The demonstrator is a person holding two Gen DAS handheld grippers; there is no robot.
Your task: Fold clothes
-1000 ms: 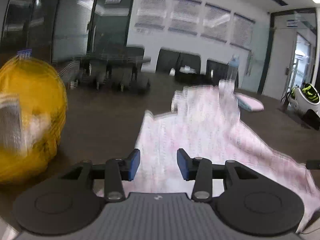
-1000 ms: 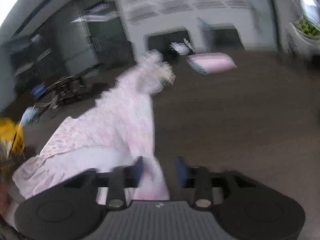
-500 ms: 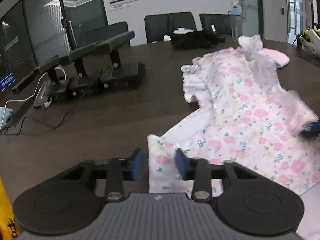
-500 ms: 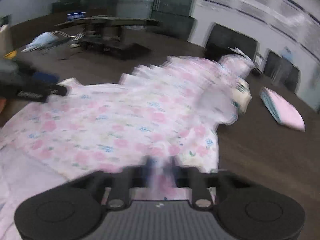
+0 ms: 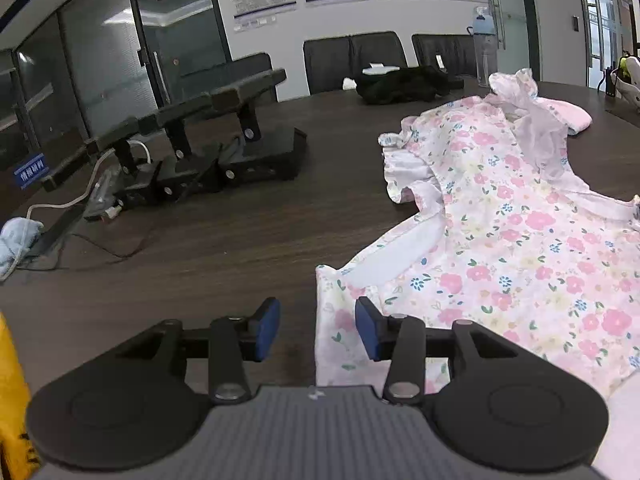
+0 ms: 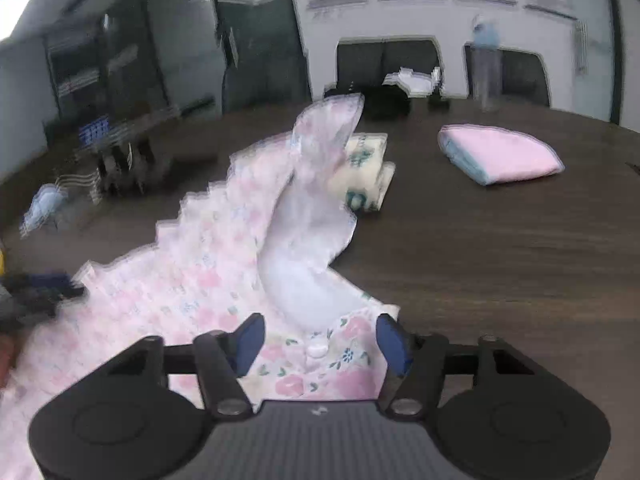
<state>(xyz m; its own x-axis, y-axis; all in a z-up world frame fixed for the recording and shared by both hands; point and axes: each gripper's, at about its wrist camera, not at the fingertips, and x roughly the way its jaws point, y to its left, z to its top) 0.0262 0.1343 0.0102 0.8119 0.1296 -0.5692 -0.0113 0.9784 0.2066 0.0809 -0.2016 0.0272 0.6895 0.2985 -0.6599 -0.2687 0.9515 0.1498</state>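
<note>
A pink floral dress (image 5: 520,240) lies spread on the dark wooden table (image 5: 240,248). My left gripper (image 5: 317,330) hovers low over the dress's near left corner. Its jaws are opening, the cloth's edge lies between them, and the blue pads do not press on it. In the blurred right wrist view, my right gripper (image 6: 320,340) stands over a buttoned edge of the same dress (image 6: 208,272). Its jaws are opening too, with cloth between them and no grip. A white lining flap (image 6: 308,240) is turned up ahead of it.
A folded pink cloth (image 6: 500,152) and a folded cream cloth with green print (image 6: 364,176) lie beyond the dress. Black stands with cables (image 5: 224,148) sit at the left. At the far edge are a black garment (image 5: 404,84), a bottle (image 5: 484,48) and chairs. Something yellow (image 5: 12,400) is at my left.
The left view swung away from the yellow thing to the dress's corner, then held still. Both pairs of jaws narrowed half a second ago and now stand wider. The right gripper slid along the dress.
</note>
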